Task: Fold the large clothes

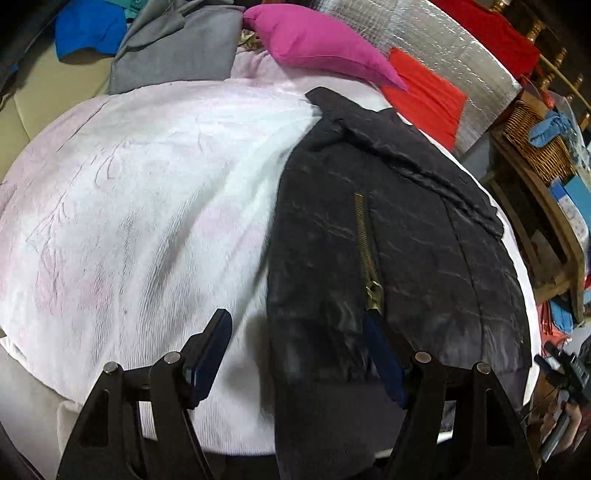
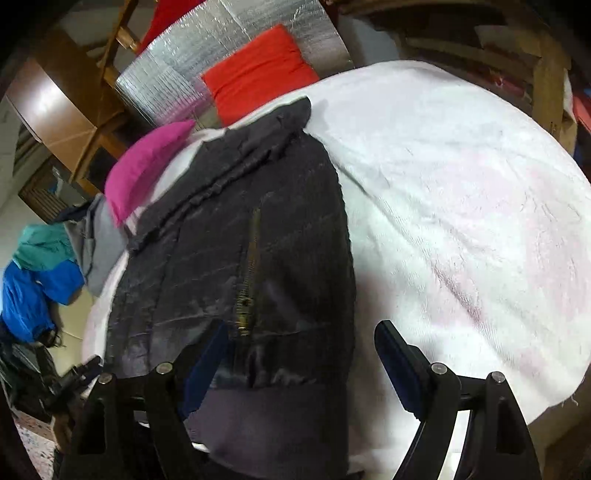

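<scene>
A black quilted jacket point(image 1: 406, 240) with a brass zipper point(image 1: 364, 236) lies flat and folded lengthwise on a white and pale pink cover point(image 1: 147, 206). My left gripper point(image 1: 295, 317) hovers open over the jacket's near left edge. One finger is above the cover, the other above the hem beside the zipper pull. In the right wrist view the jacket point(image 2: 229, 240) lies to the left on the cover point(image 2: 461, 192). My right gripper point(image 2: 301, 328) stands open over the jacket's near right edge, with its left finger above the hem near the zipper point(image 2: 247, 273). Neither gripper's pads press on the cloth.
A magenta pillow point(image 1: 314, 44), a red cushion point(image 1: 424, 99) and a silver foil sheet point(image 1: 454, 48) lie beyond the jacket. A grey garment point(image 1: 177, 48) and a blue one point(image 1: 88, 29) sit at the far left. A wicker basket point(image 1: 535, 140) and wooden furniture stand to the right.
</scene>
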Demonstrator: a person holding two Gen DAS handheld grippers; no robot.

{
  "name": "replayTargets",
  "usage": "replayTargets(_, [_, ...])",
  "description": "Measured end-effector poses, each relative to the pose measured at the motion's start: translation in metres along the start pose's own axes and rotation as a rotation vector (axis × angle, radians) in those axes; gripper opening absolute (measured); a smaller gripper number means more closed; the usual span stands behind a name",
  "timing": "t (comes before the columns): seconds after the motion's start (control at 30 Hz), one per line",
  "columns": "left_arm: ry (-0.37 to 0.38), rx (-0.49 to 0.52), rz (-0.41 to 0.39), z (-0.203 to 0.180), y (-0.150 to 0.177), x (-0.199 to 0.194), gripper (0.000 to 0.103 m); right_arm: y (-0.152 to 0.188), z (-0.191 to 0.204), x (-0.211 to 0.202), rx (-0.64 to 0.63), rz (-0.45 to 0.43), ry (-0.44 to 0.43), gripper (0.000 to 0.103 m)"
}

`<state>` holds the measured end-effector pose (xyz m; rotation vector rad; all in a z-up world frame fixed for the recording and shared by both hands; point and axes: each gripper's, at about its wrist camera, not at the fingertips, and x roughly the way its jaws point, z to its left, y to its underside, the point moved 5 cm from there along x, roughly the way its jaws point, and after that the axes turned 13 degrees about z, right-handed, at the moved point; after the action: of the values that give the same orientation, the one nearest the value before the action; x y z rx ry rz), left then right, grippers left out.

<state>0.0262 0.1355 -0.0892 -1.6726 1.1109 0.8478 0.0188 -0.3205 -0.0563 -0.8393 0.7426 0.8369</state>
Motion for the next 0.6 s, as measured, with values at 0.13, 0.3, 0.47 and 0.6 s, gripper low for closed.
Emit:
replayTargets(0.13, [-0.036,-0.004,-0.043,-0.003,-0.001,-0.018,0.074,-0.014,0.015,-0.057,-0.036,-0.146,-0.001,0.084])
replayTargets(0.3, [-0.133,0.004,-0.093,-0.005,-0.004,-0.034,0.074,-0.027,0.045,-0.157,-0.131,-0.449,0.093,0.084])
replayTargets(0.47, [-0.183,0.031,-0.104,-0.009,-0.003,-0.036,0.074,-0.018,0.065,-0.216,-0.2,-0.645,0.19,0.091])
replayTargets(0.6, [-0.195,0.031,-0.094,-0.011,0.001,-0.033,0.074,-0.013,0.06,-0.196,-0.205,-0.58,0.213,0.092])
